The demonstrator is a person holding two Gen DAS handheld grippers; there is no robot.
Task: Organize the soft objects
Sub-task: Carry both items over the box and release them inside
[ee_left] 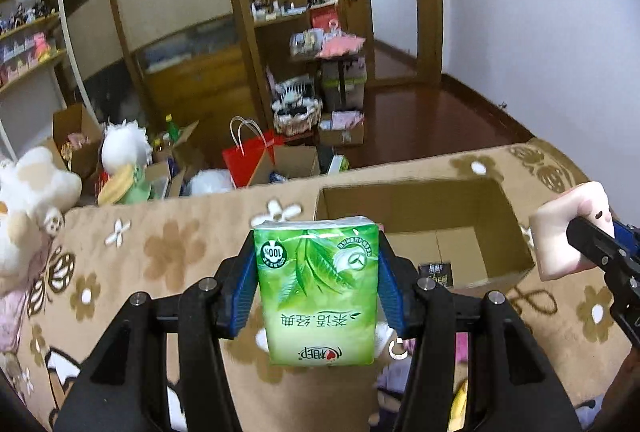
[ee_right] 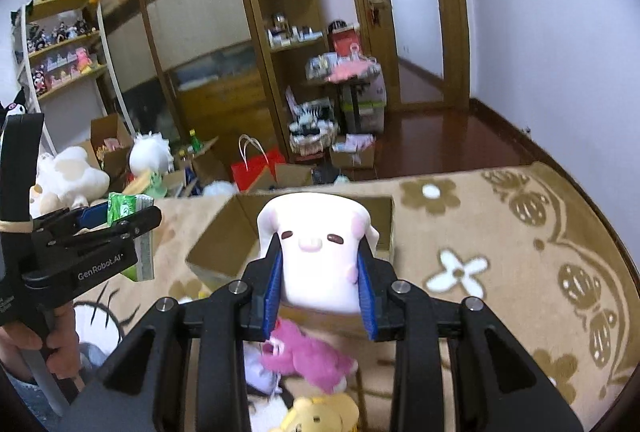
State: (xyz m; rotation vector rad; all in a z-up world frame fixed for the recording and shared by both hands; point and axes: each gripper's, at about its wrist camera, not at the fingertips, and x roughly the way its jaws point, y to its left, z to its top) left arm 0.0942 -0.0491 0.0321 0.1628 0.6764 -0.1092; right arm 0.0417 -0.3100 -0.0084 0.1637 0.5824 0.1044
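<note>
Your left gripper [ee_left: 316,284] has its fingers clamped on the green tissue pack [ee_left: 318,288], held in the air above the patterned blanket [ee_left: 168,252], just short of the open cardboard box [ee_left: 516,232]. Your right gripper [ee_right: 320,280] squeezes the white face plush [ee_right: 316,252] over the same box. The plush bulges between the pads, so it may spring out. Dropping both together, they could collide at the rim.
</note>
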